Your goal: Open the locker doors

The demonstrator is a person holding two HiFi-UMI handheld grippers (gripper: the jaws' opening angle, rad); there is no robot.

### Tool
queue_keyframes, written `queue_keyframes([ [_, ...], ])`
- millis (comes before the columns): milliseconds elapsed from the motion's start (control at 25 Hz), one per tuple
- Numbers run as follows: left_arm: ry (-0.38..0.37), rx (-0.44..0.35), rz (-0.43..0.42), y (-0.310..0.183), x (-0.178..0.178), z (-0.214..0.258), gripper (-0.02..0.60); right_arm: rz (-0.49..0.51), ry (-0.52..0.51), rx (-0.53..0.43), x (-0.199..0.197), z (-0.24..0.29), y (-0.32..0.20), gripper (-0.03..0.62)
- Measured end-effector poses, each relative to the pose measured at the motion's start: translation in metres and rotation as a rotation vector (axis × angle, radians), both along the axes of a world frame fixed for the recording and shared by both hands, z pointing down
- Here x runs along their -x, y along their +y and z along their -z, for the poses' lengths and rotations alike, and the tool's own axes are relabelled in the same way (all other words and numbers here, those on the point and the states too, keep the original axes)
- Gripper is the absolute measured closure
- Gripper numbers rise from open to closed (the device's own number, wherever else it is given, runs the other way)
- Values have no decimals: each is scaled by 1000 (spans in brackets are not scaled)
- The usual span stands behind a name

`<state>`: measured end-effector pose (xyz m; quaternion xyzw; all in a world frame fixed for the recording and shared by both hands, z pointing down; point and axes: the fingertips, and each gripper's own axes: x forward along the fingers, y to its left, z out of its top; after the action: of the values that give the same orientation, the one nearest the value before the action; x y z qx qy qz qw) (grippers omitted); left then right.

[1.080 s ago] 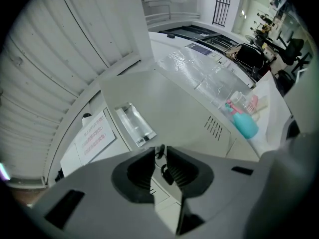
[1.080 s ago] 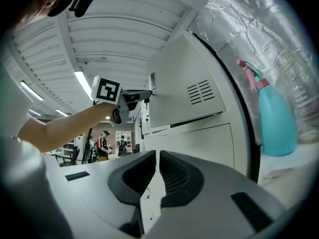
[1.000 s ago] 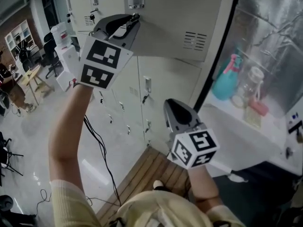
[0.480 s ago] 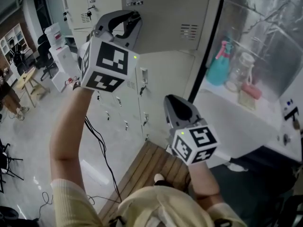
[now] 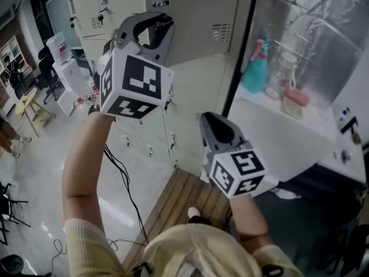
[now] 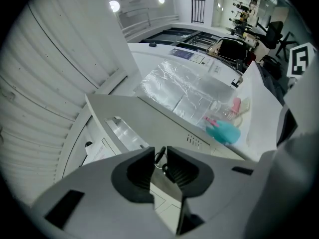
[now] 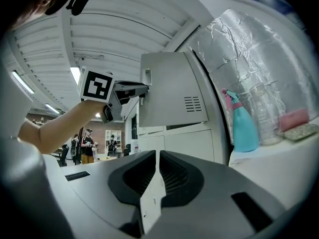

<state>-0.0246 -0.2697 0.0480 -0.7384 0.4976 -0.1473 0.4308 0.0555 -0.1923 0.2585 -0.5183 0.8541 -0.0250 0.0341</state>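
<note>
While the left gripper [image 5: 163, 23] pinches the key [image 6: 159, 156] in the upper locker door [image 5: 196, 16] at eleven o'clock, that door has swung wider than a second ago; the right gripper [image 5: 207, 120] hangs at five o'clock, jaws closed, empty.

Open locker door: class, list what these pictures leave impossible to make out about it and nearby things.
- Locker contents: head view and right gripper view, hidden behind the open locker door.
- Lock: left gripper view, mostly covered by the left gripper, shut on the key.
- Door's top: head view, cut off by the upper edge.
- Spray bottle label: every view, too small.
</note>
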Motion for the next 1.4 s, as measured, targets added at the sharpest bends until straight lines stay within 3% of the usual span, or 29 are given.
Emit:
queue_keyframes([
  [240, -51, -38, -20, 30, -20, -1, 506, -17, -5, -5, -5, 1, 16, 588],
  [1000, -78, -81, -89, 72, -68, -4, 506, -129, -11, -9, -37, -1, 51, 588],
  [1400, -33, -37, -254, 107, -95, -16, 517, -177, -18, -9, -49, -3, 63, 588],
])
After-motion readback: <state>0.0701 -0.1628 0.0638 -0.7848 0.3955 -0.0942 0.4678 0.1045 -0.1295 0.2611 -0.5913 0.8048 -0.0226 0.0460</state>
